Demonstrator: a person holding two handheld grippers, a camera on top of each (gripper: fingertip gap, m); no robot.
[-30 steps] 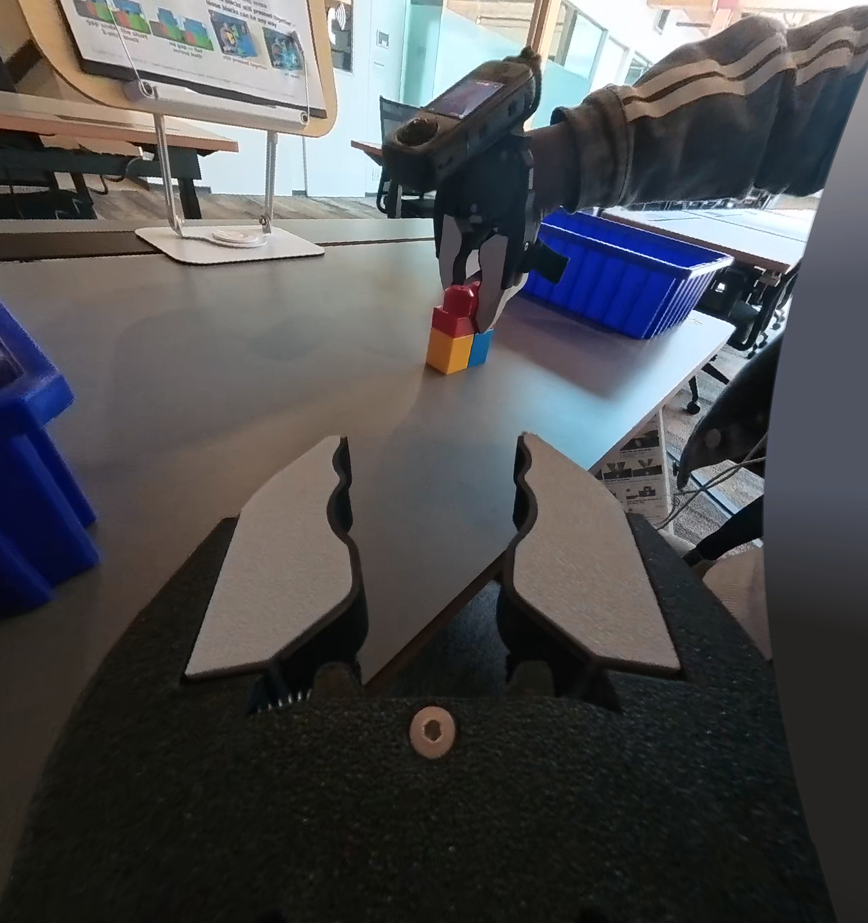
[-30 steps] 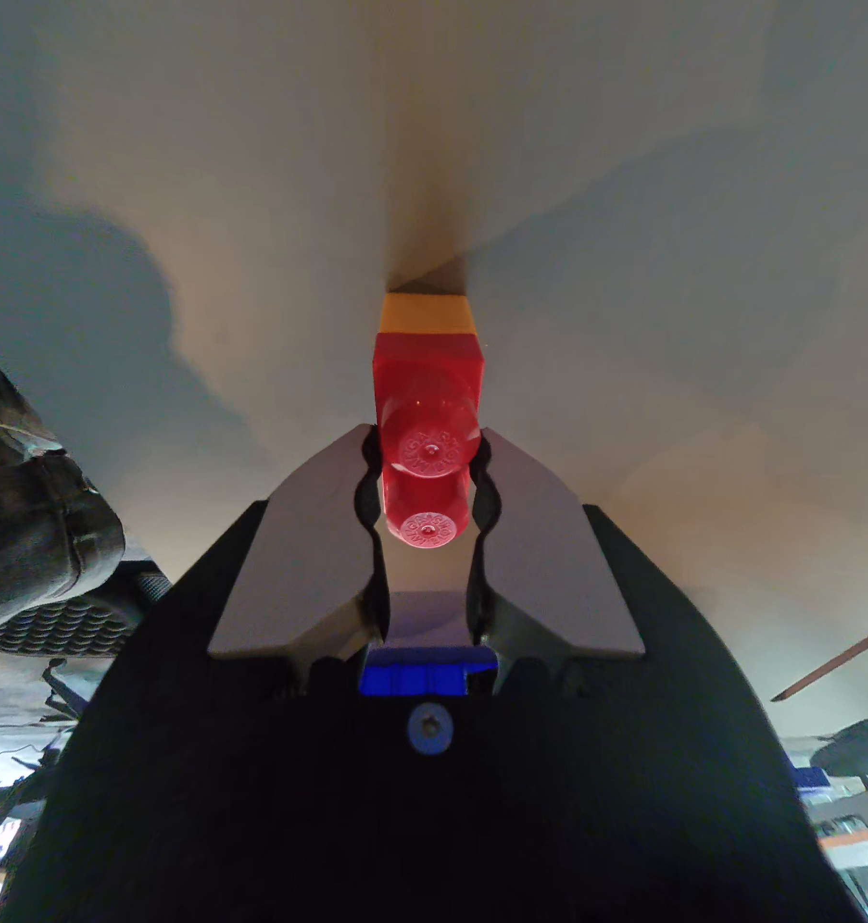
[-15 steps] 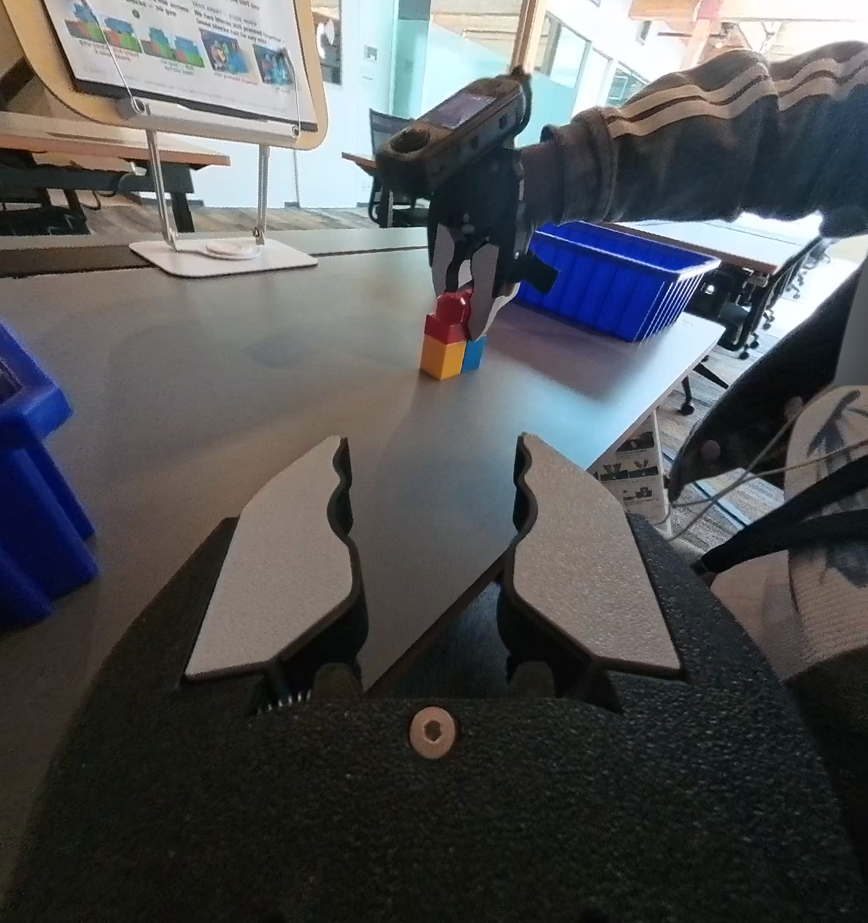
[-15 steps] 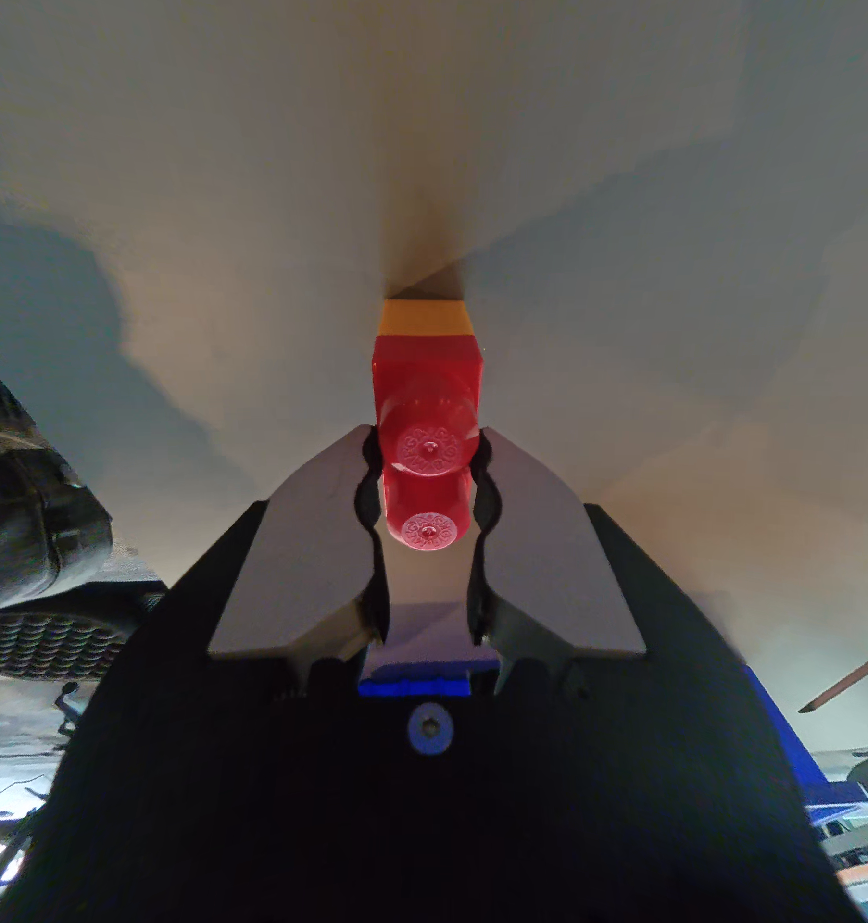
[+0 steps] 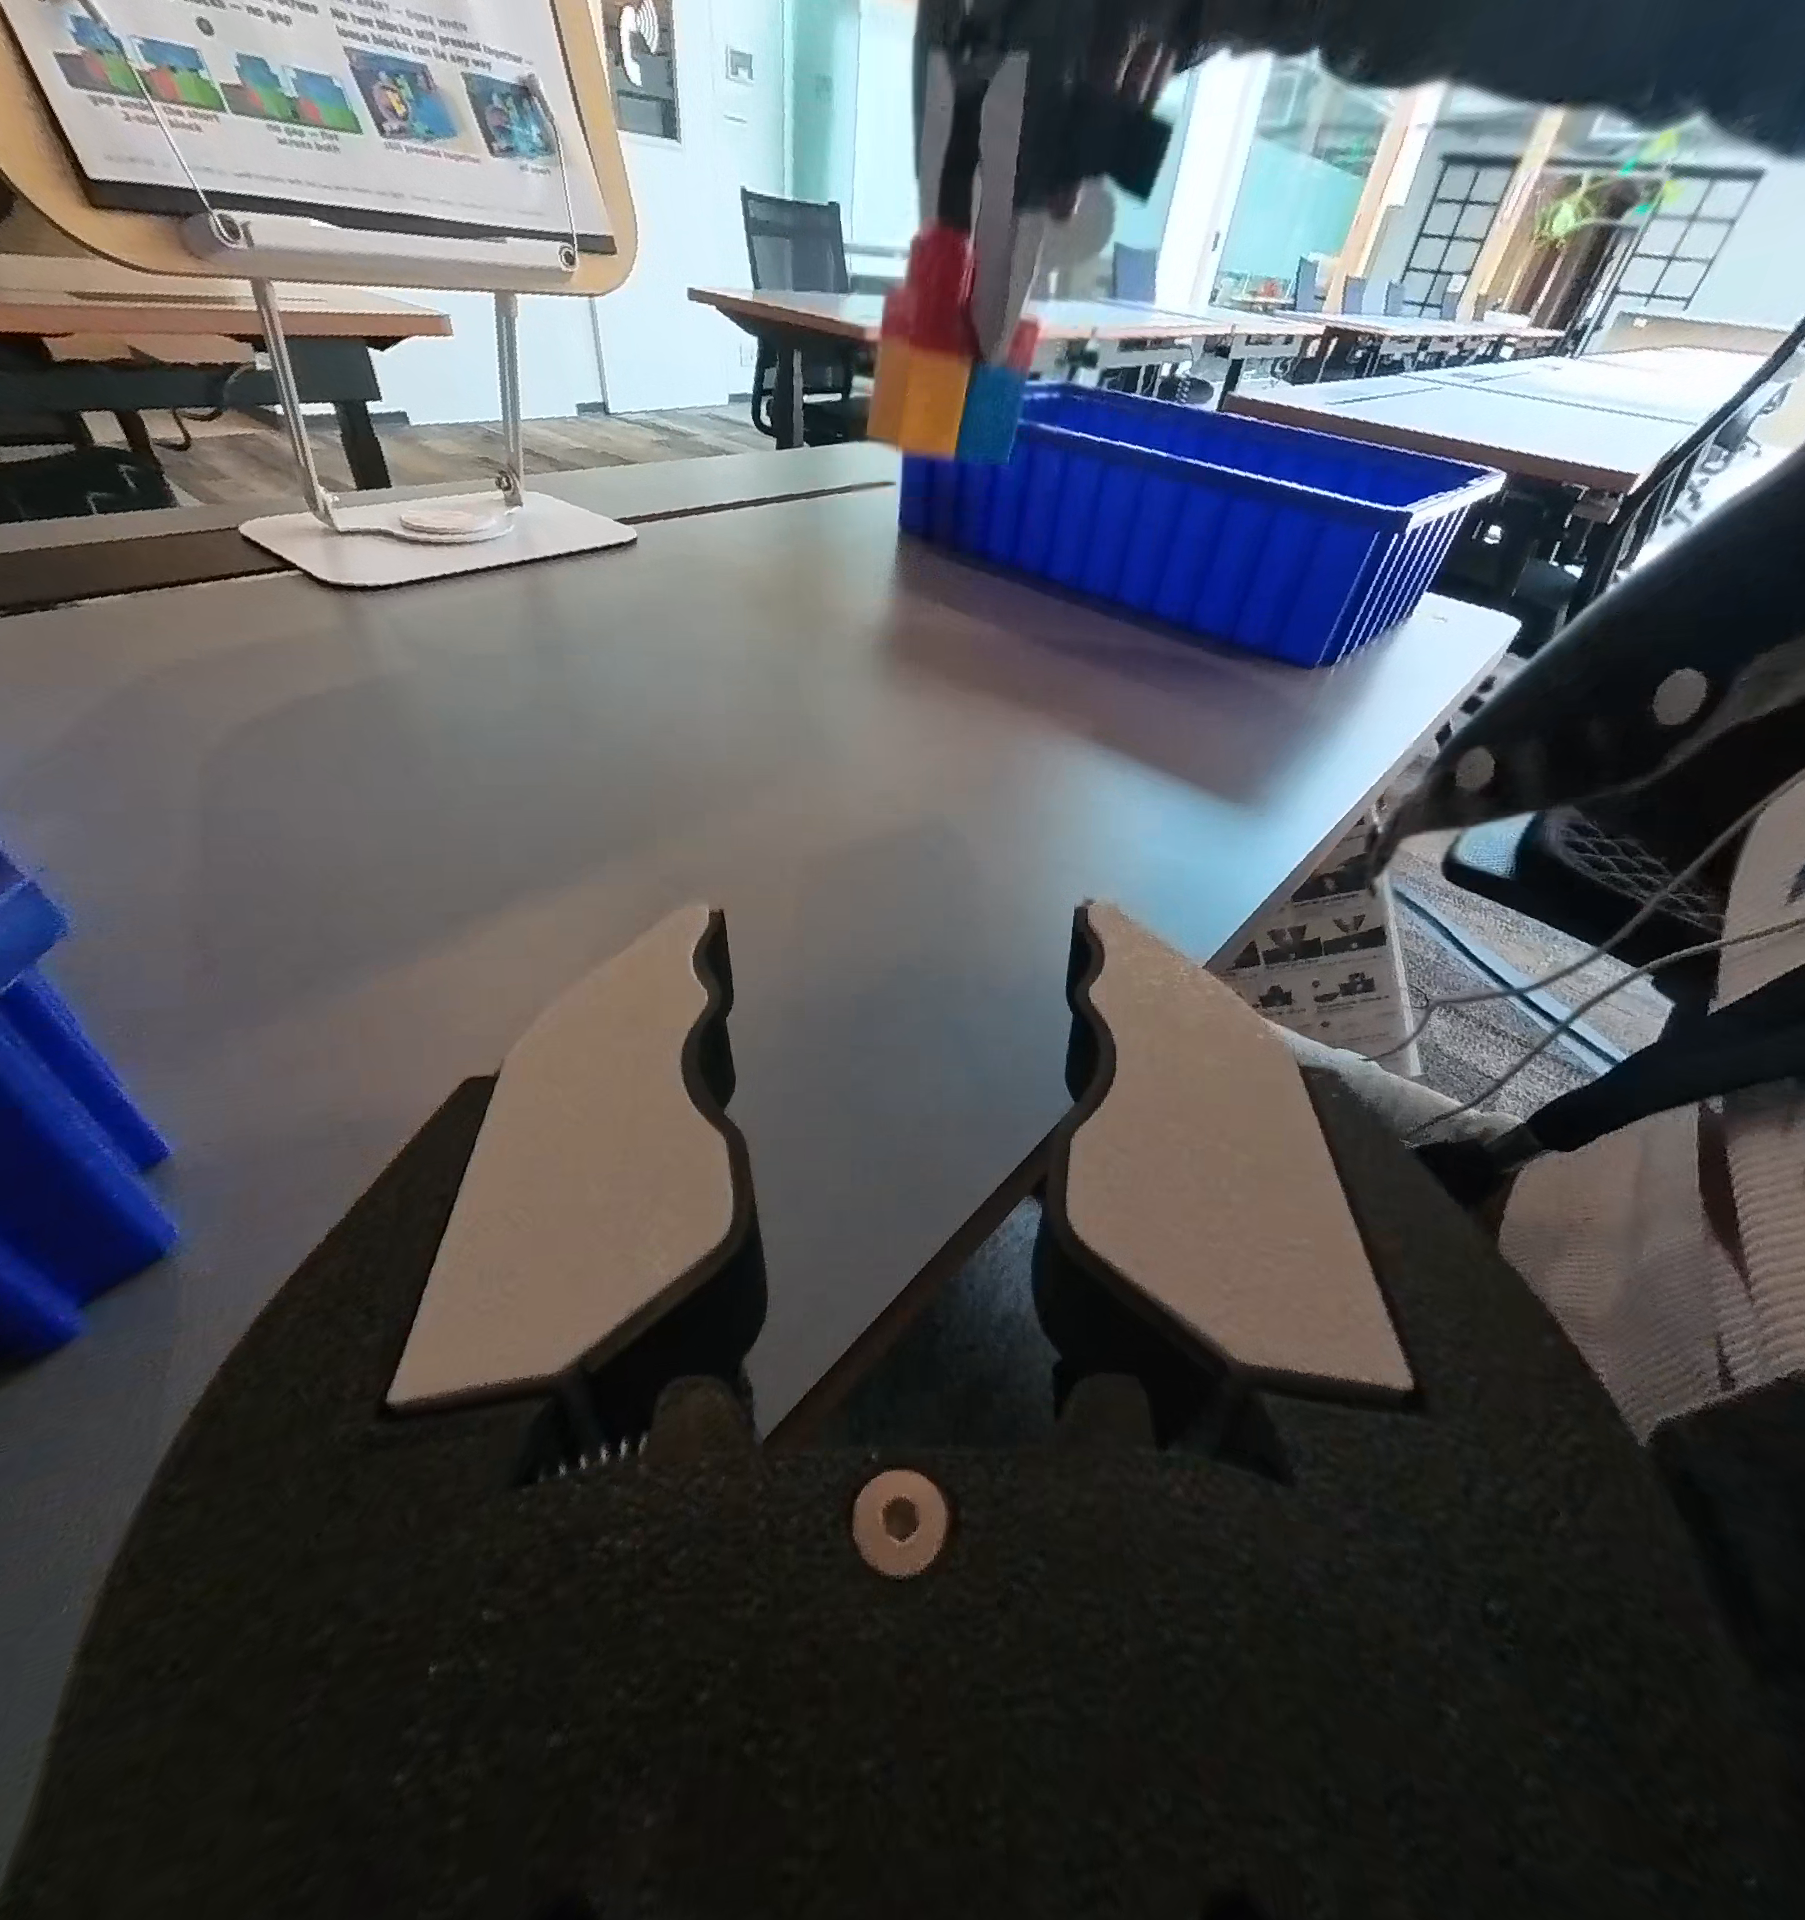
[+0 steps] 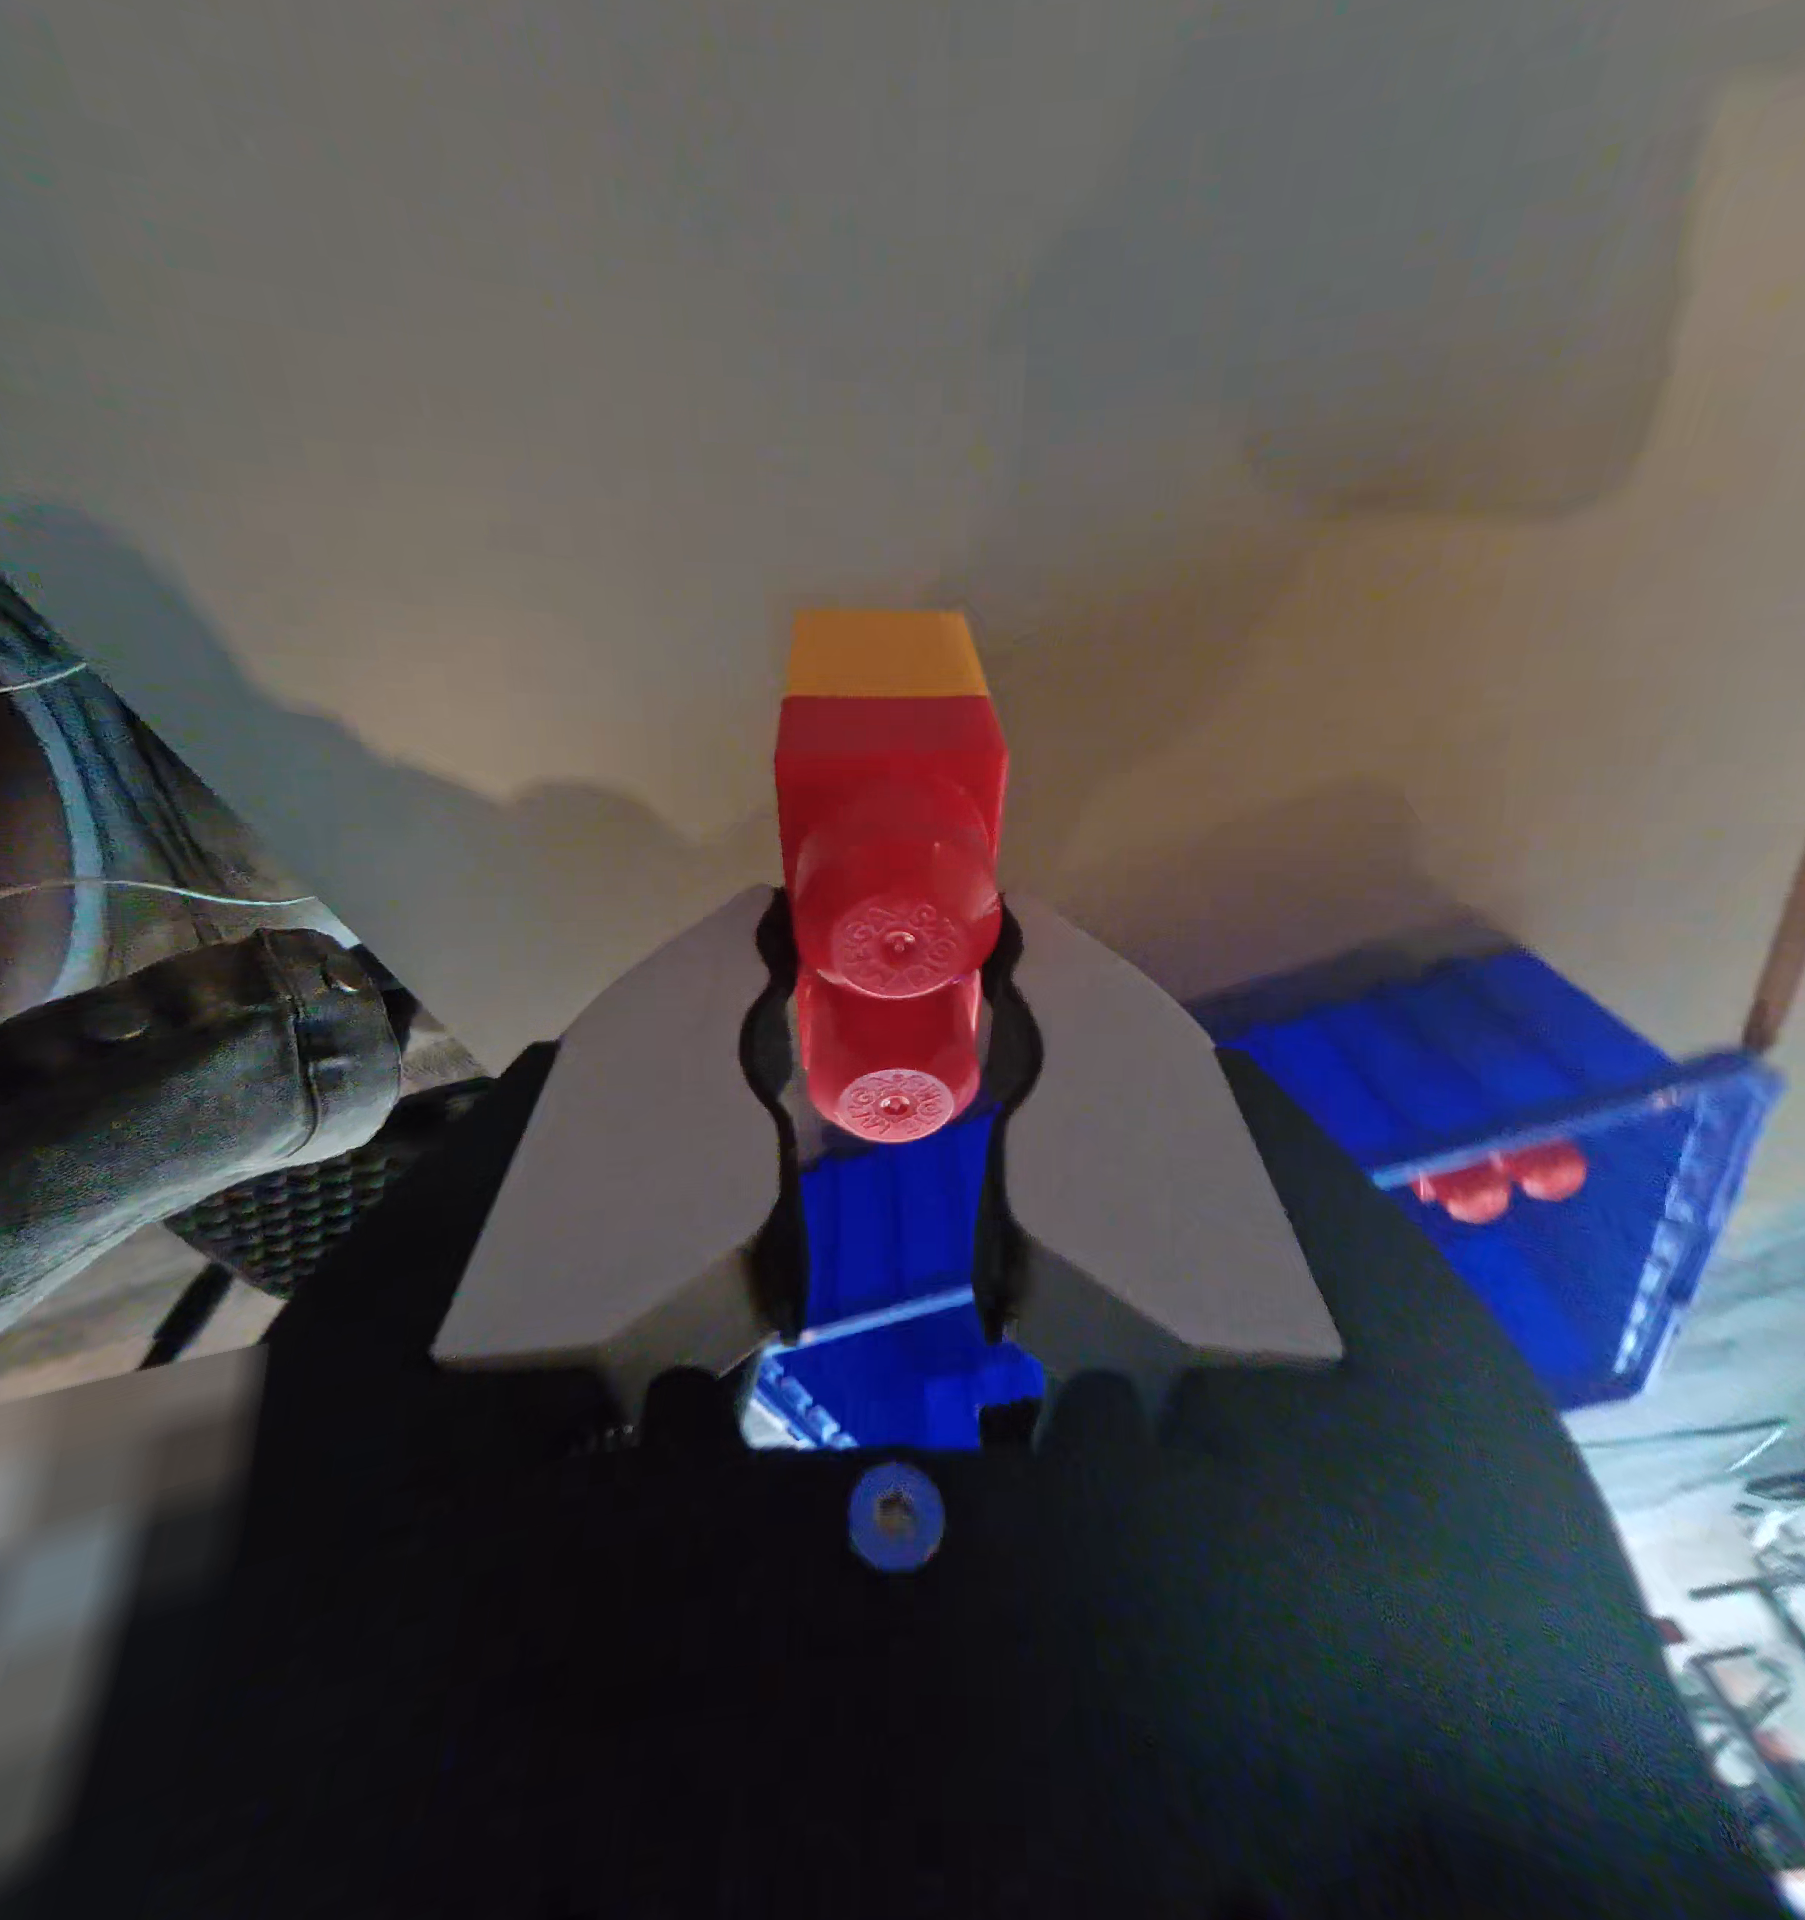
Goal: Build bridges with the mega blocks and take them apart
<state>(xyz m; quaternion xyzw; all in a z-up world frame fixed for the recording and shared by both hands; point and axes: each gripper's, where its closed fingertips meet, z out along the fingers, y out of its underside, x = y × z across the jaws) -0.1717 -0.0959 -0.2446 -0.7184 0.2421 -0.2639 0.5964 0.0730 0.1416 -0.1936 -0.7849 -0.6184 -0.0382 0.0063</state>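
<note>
My right gripper [image 6: 890,935] is shut on a red block [image 6: 890,821] that tops a small bridge. An orange block [image 6: 885,652] hangs under it. In the left wrist view the right gripper [image 5: 965,218] holds the whole bridge in the air above the table: the red block [image 5: 934,296] on top, an orange block [image 5: 917,400] and a blue block [image 5: 989,414] below. My left gripper [image 5: 898,971] is open and empty, low over the dark table [image 5: 669,748] near its front edge.
A blue bin [image 5: 1189,530] stands at the table's far right; in the right wrist view it [image 6: 1500,1122] holds red blocks [image 6: 1500,1179]. Another blue bin [image 5: 15,1122] sits at the left. A stand with a picture sheet [image 5: 285,94] is at the back left. A person's clothing is at the right. Tip to tip, the grippers are about 35 cm apart.
The right gripper has lifted the red, orange and blue bridge off the table and toward the far blue bin. The left gripper stayed open in place.
</note>
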